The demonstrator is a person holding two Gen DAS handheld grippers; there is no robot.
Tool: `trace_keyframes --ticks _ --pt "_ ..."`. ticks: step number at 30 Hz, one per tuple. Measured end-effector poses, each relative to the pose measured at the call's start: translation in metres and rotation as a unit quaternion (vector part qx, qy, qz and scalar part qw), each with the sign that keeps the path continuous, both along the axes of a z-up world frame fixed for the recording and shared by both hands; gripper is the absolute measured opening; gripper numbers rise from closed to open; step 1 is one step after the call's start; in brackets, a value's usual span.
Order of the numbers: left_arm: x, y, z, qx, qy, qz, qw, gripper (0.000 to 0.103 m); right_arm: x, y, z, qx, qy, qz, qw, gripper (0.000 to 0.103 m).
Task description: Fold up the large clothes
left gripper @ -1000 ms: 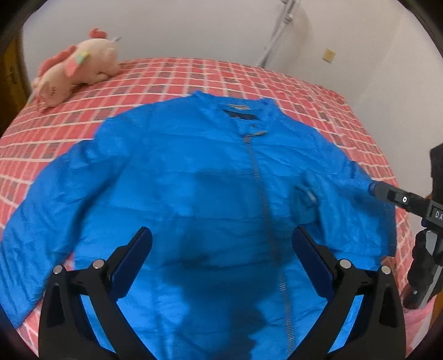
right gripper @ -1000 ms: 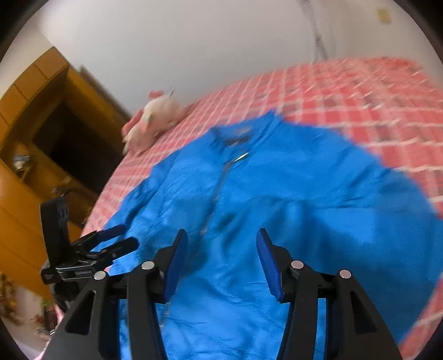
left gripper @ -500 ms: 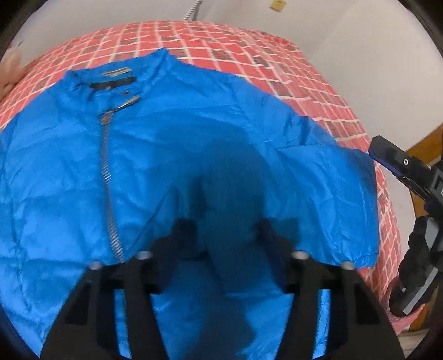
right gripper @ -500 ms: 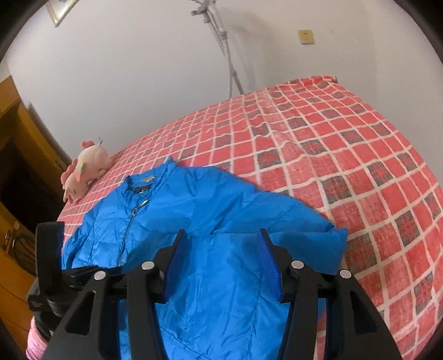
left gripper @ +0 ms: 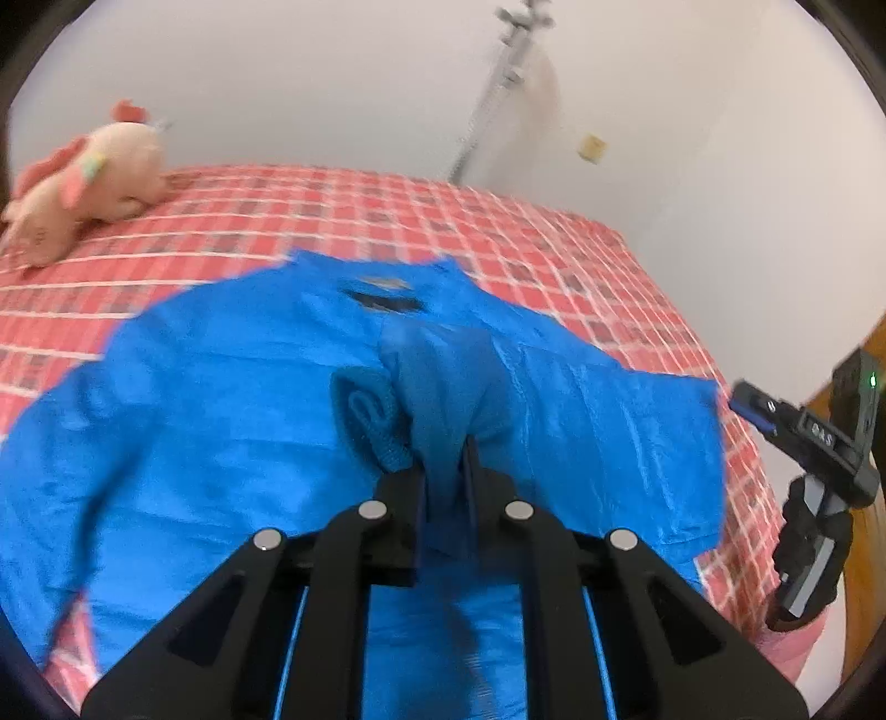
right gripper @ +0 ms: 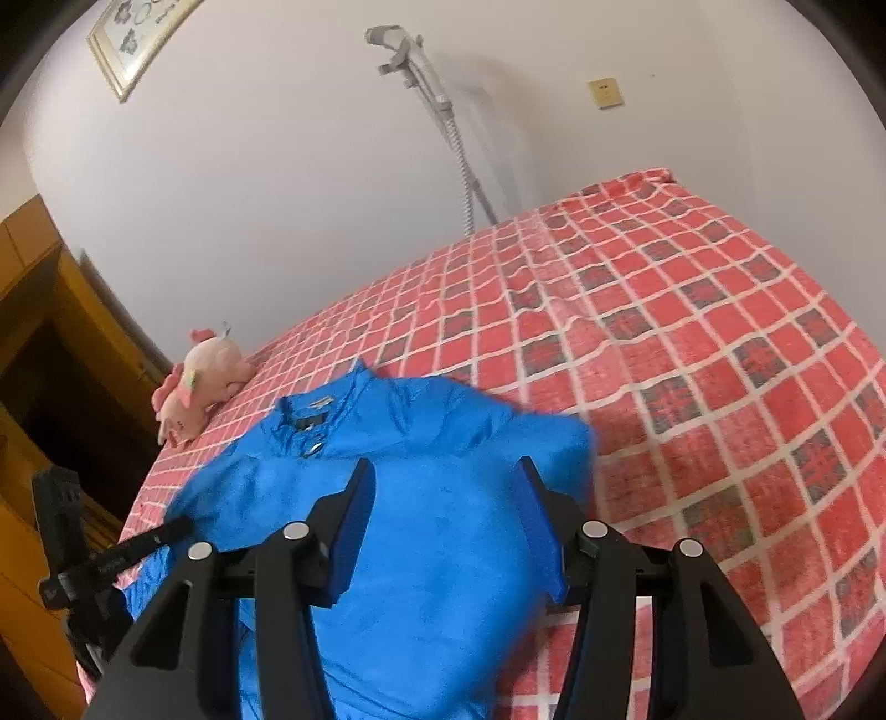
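**Left tool pinches the jacket while the right one hangs apart above it**

We see a blue jacket (left gripper: 221, 443) spread front-up over the near part of a bed (left gripper: 554, 243) covered in red check cloth. Its collar points to the far side, and its body fills most of the near half of the left wrist view. In that view our left tool (left gripper: 443, 465) has just been closing, and its jaws now stand almost together with a bunched fold of the jacket's blue cloth squeezed between them. The cloth rises from the jacket into the grip as a raised ridge, and a ribbed cuff-like roll sits just left of the jaws. Our right tool (right gripper: 443, 498) holds its blue-padded jaws about halfway apart above the jacket's right part; nothing sits between the pads, and we cannot tell whether they touch the cloth beneath. The same tool shows at the right edge of the left wrist view, just beside the jacket's right sleeve end.

A pink plush toy (left gripper: 83, 183) lies at the far left of the bed, well apart from the jacket. Behind the bed a metal hose and handle (right gripper: 437, 111) lean on the white wall, near a small yellow wall plate (right gripper: 604, 93). A framed picture (right gripper: 133, 39) hangs at the upper left, and wooden furniture (right gripper: 33, 310) stands left of the bed.
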State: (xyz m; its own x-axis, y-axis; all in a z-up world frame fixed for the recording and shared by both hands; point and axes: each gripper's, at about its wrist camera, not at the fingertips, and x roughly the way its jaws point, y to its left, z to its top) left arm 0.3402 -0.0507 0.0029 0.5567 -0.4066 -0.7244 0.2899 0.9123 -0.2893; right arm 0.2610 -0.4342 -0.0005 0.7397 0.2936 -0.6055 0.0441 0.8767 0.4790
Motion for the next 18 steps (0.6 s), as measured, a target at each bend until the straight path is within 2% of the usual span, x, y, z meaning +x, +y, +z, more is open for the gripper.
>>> trace_keyframes --ticks 3,5,9,14,16,18 --pt "0.004 0.031 0.001 0.004 -0.006 0.044 0.9990 0.009 0.005 0.010 -0.005 0.010 0.003 0.027 1.000 0.053" --pt "0.007 0.049 -0.001 0.020 -0.013 0.075 0.9969 0.009 0.010 0.021 -0.011 0.020 0.011 0.050 0.998 0.053" --pt "0.017 0.072 -0.012 0.043 -0.009 0.112 0.9927 0.009 0.024 0.046 -0.030 0.026 0.040 0.091 0.995 0.053" --pt "0.035 0.080 -0.045 0.077 0.040 0.118 0.9891 0.011 0.038 0.069 -0.059 -0.009 0.094 0.097 0.991 0.052" --pt "0.041 0.084 -0.062 0.084 0.065 0.122 0.9869 0.017 0.042 0.072 -0.069 -0.022 0.117 0.094 0.988 0.050" --pt "0.043 0.086 -0.068 0.087 0.069 0.118 0.9868 0.021 0.044 0.076 -0.076 -0.033 0.128 0.097 0.986 0.050"
